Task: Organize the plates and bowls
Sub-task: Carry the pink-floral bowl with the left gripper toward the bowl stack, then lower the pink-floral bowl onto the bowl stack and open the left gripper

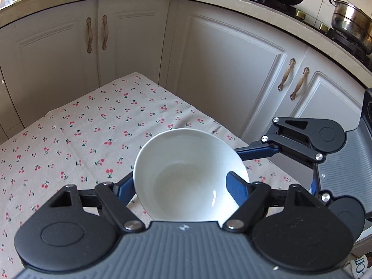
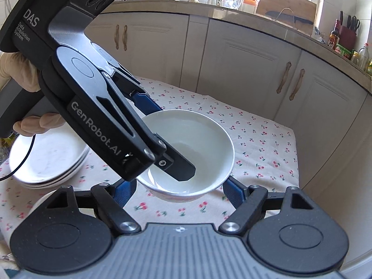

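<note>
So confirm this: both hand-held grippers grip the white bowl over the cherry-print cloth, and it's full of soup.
Wrong on one point: the white bowl is empty, as the left wrist view shows. Both the left hand-held gripper and right hand-held gripper do grip it over the cherry-print cloth.

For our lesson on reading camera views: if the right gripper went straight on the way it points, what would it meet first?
Most likely the white bowl, close ahead of the right gripper and between its fingers; how near is unclear.
</note>
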### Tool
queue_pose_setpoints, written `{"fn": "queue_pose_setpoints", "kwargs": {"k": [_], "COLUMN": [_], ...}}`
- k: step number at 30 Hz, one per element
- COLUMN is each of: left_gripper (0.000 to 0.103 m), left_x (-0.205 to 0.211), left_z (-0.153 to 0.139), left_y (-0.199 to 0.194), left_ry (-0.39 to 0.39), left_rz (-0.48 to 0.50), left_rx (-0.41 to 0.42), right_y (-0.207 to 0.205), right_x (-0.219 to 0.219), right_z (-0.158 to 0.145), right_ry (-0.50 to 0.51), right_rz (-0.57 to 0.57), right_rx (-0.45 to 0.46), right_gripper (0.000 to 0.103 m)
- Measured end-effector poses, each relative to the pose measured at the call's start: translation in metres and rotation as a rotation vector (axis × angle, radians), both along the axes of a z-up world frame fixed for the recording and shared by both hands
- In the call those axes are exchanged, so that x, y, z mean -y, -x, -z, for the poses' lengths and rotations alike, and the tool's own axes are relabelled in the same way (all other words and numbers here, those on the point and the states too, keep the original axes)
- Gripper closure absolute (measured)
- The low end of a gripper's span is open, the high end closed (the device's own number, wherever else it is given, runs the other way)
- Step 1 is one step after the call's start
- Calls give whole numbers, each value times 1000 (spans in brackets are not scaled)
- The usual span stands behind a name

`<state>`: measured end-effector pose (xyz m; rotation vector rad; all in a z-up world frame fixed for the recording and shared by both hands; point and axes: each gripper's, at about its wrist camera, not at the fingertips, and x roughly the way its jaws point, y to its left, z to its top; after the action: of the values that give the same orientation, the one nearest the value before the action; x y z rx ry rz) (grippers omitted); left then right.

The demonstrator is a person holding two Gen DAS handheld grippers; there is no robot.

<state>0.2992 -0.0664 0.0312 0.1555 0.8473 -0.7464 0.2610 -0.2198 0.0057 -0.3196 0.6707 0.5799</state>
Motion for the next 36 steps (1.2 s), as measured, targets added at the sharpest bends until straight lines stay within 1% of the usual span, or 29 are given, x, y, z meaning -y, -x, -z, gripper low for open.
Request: {"fn": "queue_pose_setpoints", "kwargs": {"k": [10, 20, 29, 36], "left_gripper": [23, 23, 23, 23], "left_x": [-4, -11, -23, -26], "left_z": [-13, -19, -9, 8], "left_y": [45, 85, 110, 119], "left_ry": [7, 4, 8, 3], "left_rz": [-9, -22, -37, -46], "left_rx": [15, 30, 8, -24], "right_y": [42, 78, 105, 115], "right_x": [-2, -5, -14, -19], "right_z": [-11, -17, -10, 3], "right_ry": [3, -7, -10, 2], "right_rz": [-8, -29, -48, -53], "right_rx": [18, 28, 8, -28], "right_gripper": [18, 18, 18, 18]}}
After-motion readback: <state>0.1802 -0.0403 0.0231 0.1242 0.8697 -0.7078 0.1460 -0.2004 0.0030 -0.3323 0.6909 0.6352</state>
